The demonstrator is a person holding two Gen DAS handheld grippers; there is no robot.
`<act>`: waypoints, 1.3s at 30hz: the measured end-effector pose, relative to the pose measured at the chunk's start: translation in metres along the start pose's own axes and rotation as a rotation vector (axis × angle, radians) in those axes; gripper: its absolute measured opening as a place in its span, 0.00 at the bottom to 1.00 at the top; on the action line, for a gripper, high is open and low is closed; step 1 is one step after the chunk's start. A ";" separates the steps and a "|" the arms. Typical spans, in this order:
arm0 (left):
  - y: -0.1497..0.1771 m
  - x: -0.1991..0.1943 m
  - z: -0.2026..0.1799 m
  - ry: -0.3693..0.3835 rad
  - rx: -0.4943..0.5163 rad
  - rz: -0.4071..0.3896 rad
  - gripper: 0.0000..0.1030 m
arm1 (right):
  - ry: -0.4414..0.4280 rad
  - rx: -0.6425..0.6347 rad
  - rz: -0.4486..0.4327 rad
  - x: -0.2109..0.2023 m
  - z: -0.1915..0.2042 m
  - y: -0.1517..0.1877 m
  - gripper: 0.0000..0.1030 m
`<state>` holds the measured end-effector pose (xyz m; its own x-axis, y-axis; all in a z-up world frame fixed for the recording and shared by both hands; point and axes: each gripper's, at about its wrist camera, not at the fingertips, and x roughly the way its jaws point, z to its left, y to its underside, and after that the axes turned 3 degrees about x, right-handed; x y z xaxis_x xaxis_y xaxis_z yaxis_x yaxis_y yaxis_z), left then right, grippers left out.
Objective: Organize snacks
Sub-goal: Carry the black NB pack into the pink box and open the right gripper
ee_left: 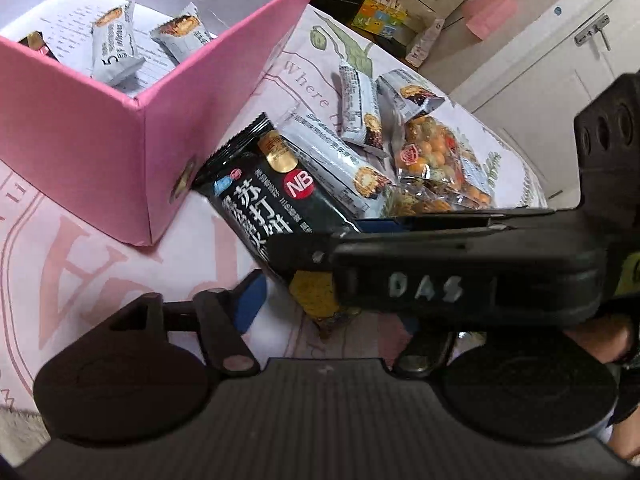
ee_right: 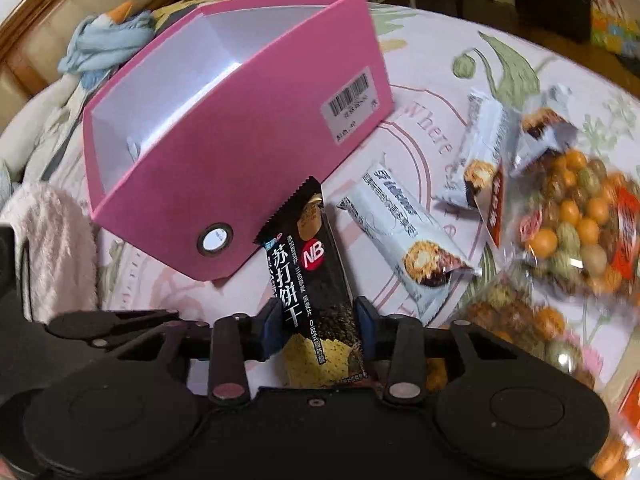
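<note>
Right tongs (ee_right: 316,326) grip the black cracker packet (ee_right: 316,280); left tongs' state unclear; pink box (ee_left: 80,136) holds grey snack bars (ee_left: 114,44).

My grippers: matte black housings, round hubs at 7 and 5 o'clock, blue pads (ee_right: 366,316), silver rivets, "DAS" lettering (ee_left: 426,288) on the right gripper (ee_right: 316,320).

It was a lived-in home: white cabinets (ee_left: 532,92) stood behind the printed tablecloth (ee_right: 432,92), a blue scarf (ee_right: 100,46) lay crumpled nearby.
</note>
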<state>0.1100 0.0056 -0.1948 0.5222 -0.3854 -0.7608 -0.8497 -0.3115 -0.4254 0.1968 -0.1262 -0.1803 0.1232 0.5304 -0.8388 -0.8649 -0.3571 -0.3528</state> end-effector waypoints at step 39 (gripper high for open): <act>0.006 -0.098 -0.026 0.139 0.266 0.207 0.58 | -0.091 0.192 -0.053 -0.089 0.066 0.047 0.18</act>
<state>0.0556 0.0187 -0.1095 0.3263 -0.5364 -0.7783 -0.9183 0.0155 -0.3957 0.1129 -0.1395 -0.0954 0.1338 0.6150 -0.7771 -0.9363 -0.1786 -0.3026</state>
